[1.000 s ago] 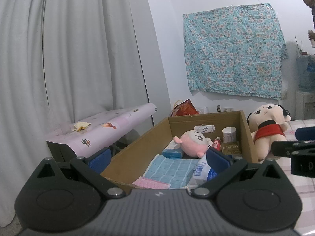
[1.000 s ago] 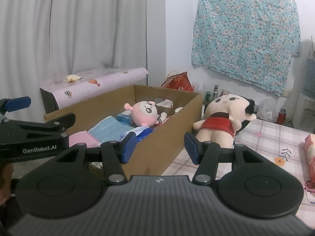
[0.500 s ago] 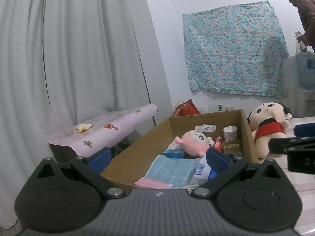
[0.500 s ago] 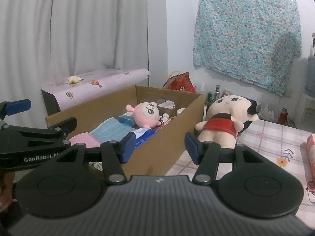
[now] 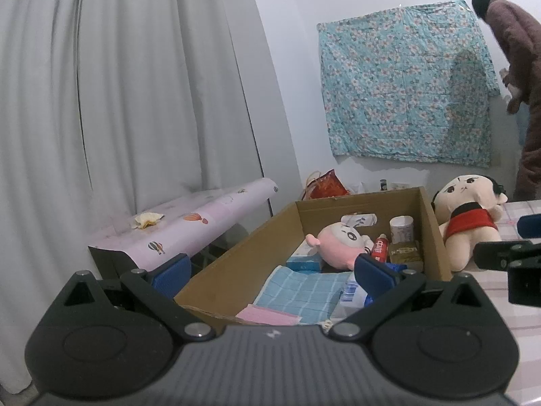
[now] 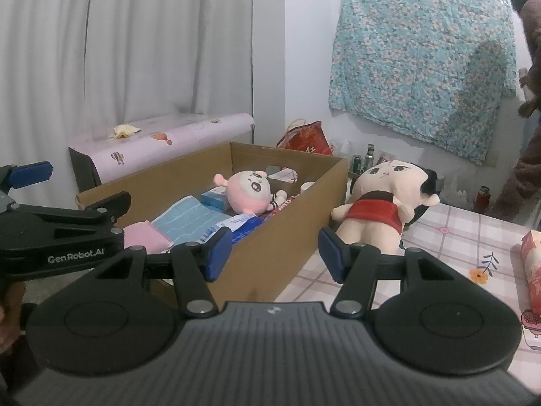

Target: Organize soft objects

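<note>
An open cardboard box (image 5: 236,264) (image 6: 297,233) holds a pink round plush (image 5: 338,245) (image 6: 248,191), a blue checked cloth (image 5: 304,292) (image 6: 189,218), a pink cloth (image 5: 267,316) (image 6: 145,237) and small packets. A big-headed doll in a red top (image 5: 468,220) (image 6: 382,196) sits on the checked table just right of the box. My left gripper (image 5: 270,272) is open over the box's near end, nothing between its fingers. My right gripper (image 6: 275,253) is open and empty above the box's right wall, short of the doll.
A pink balloon-print roll (image 5: 189,223) lies on a black stand left of the box. A floral cloth (image 5: 405,91) hangs on the wall. A person in a brown coat (image 5: 517,77) stands at far right. A red packet (image 6: 531,270) lies on the table's right edge.
The person at the back right has stepped further into view. Both grippers have stayed in place and stayed open.
</note>
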Tool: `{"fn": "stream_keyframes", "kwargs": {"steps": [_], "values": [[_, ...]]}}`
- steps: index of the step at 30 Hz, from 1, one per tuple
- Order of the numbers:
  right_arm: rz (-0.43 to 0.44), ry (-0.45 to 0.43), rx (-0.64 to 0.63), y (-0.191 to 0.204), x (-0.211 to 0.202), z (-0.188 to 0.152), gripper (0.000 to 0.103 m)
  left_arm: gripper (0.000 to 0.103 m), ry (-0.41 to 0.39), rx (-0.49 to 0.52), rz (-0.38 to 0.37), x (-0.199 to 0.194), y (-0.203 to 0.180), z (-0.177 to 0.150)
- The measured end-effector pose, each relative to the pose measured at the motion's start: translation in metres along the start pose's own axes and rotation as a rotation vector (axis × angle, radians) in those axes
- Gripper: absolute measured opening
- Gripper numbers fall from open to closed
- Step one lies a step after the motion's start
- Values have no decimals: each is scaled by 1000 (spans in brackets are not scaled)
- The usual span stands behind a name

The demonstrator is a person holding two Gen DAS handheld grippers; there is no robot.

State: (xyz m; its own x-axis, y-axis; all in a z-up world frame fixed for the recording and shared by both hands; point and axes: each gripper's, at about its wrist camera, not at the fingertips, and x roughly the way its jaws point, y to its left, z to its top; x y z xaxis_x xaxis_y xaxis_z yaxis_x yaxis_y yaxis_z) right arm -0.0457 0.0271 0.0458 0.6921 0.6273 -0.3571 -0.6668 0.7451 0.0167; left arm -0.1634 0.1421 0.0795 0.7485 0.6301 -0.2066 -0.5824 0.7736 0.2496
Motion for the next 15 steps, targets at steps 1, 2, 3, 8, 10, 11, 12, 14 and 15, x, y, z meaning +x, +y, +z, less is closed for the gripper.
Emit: {"fn": "stream_keyframes", "kwargs": {"steps": [1,2,3,8,10,11,12,14,15], "values": [[3,3,1,0,0,0,56,103,0,4,2,0,-1,0],[12,5,4,-1,0,0,56,103,1,13,6,0,-2,0],[14,8,10,-1,0,0,56,103,-4,22,6,-1,-4,-1],[-3,12,48,-5,-1,-5,56,103,-35,41,-2,-3,-9,-3],[-16,12,48,-7,-1,-7,56,103,-33,37,-11,-1,-9,-3],[-21,11,47,-8,-1,-7,56,103,-28,32,-16,0,-10,-2],[-24,11,49,-10,-2,-7,56,103,-22,25,-21,1,-10,-2],[-28,8,58,-14,-2,-7,56,103,-16,7,-36,1,-9,-2],[-30,8,64,-15,-2,-7,56,103,-15,-1,-41,-1,-9,-1]]}}
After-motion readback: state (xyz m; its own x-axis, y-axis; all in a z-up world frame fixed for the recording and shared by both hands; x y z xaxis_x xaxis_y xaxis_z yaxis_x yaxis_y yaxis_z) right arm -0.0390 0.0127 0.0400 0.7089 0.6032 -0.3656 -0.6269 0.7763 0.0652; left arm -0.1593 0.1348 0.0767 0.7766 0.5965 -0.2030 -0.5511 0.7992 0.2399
